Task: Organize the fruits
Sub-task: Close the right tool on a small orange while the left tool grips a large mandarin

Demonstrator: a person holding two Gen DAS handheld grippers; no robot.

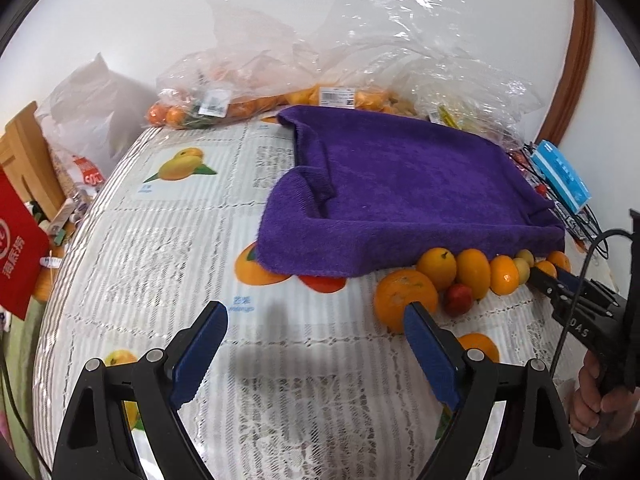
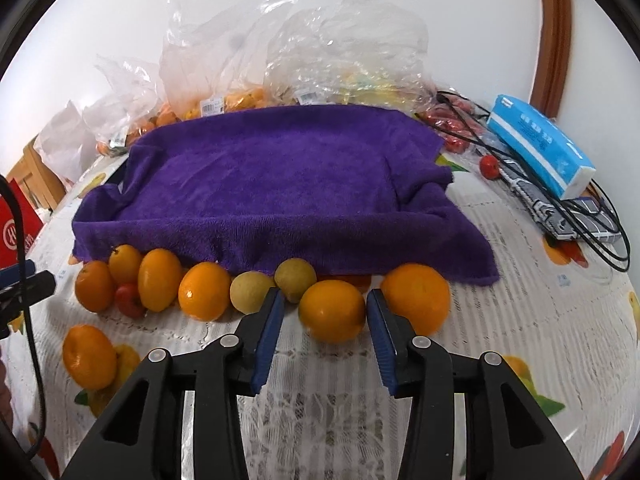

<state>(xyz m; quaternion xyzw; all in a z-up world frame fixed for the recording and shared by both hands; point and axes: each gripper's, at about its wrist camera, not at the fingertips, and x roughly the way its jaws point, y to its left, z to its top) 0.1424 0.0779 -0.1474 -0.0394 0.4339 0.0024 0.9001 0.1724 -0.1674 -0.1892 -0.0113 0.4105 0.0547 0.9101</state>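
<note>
Table [image 2: 520, 320] under a lace-pattern cloth with fruit prints. A purple towel [image 2: 272, 184] is draped over a shallow tray-like shape at mid-table. Along its near hem I count a row of loose fruit touching one another: several oranges, two pale yellow-green fruits [image 2: 251, 292], one small red fruit [image 2: 130, 300].

My right gripper [image 2: 326, 316] straddles an orange [image 2: 332, 310] in that row. The blue pads flank it on both sides, jaws closing; the right pad sits at the skin, the left shows a thin gap. The fruit rests on the cloth. A bigger orange [image 2: 418, 300] lies just right of the right finger.

My left gripper [image 1: 316, 336] hangs spread wide over bare cloth, nothing between the pads. A large orange [image 1: 404, 298] sits just behind its right fingertip.

Behind the towel: clear plastic bags [image 1: 248, 80] of more fruit. Far right: blue tissue pack [image 2: 540, 152] and black cables [image 2: 592, 224].
</note>
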